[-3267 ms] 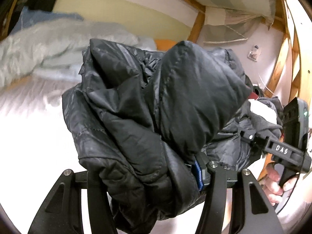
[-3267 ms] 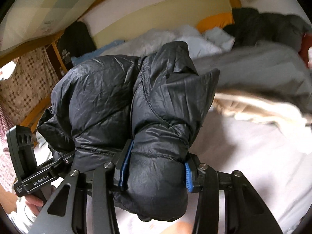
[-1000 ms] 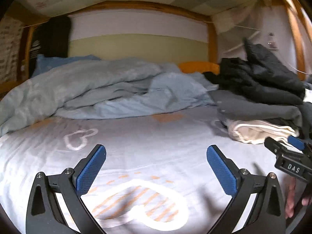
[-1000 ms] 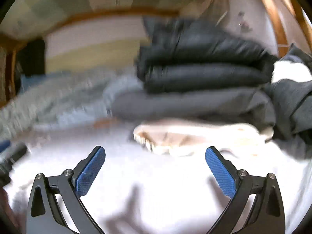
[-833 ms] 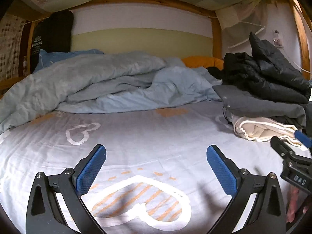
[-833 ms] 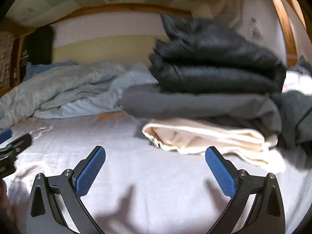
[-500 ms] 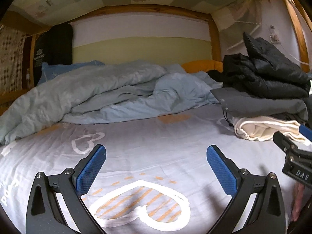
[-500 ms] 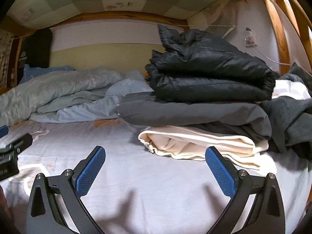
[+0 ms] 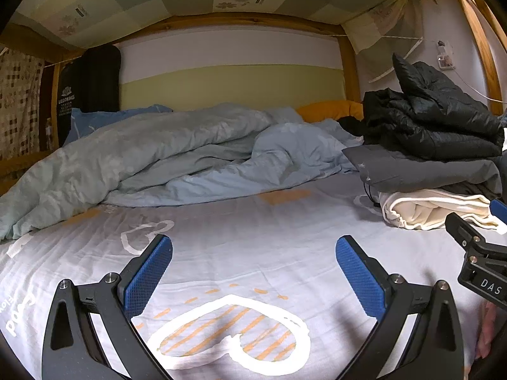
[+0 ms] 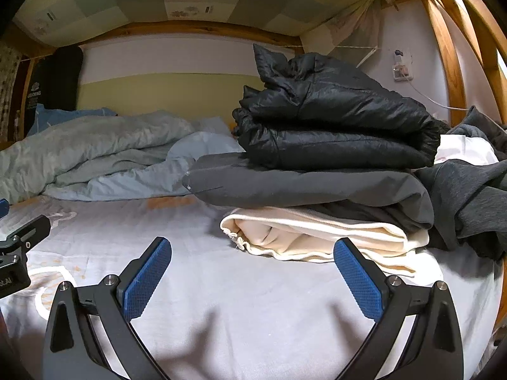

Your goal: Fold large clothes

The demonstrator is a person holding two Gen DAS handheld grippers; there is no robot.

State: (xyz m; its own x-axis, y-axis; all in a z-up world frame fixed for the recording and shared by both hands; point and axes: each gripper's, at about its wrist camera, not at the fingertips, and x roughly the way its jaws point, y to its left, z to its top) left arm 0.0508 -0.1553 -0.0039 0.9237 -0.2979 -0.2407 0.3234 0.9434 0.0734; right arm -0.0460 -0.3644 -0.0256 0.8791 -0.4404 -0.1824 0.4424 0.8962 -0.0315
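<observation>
Ahead of both tongs stretches the bed (image 9: pixel 253 221), its heart-printed sheet bare beneath them, with a rumpled blue duvet (image 9: pixel 158 152) heaped at the far side. Beyond and to the right of the right tongs (image 10: pixel 252 272) stands the stack of folded clothes (image 10: pixel 310 183): a black puffer jacket (image 10: pixel 332 126) on top, a grey garment (image 10: pixel 301 183) under it, a cream one (image 10: pixel 317 237) at the bottom. Just right of that stack lies a loose grey sweatshirt (image 10: pixel 469 190), unfolded. Both the right tongs and the left tongs (image 9: pixel 253 272) are spread wide and grip nothing. Judging by this, the next step is fetching that sweatshirt: best to pinch it at the shoulders, one tong each, and drag it onto the bare sheet without nudging the stack.
</observation>
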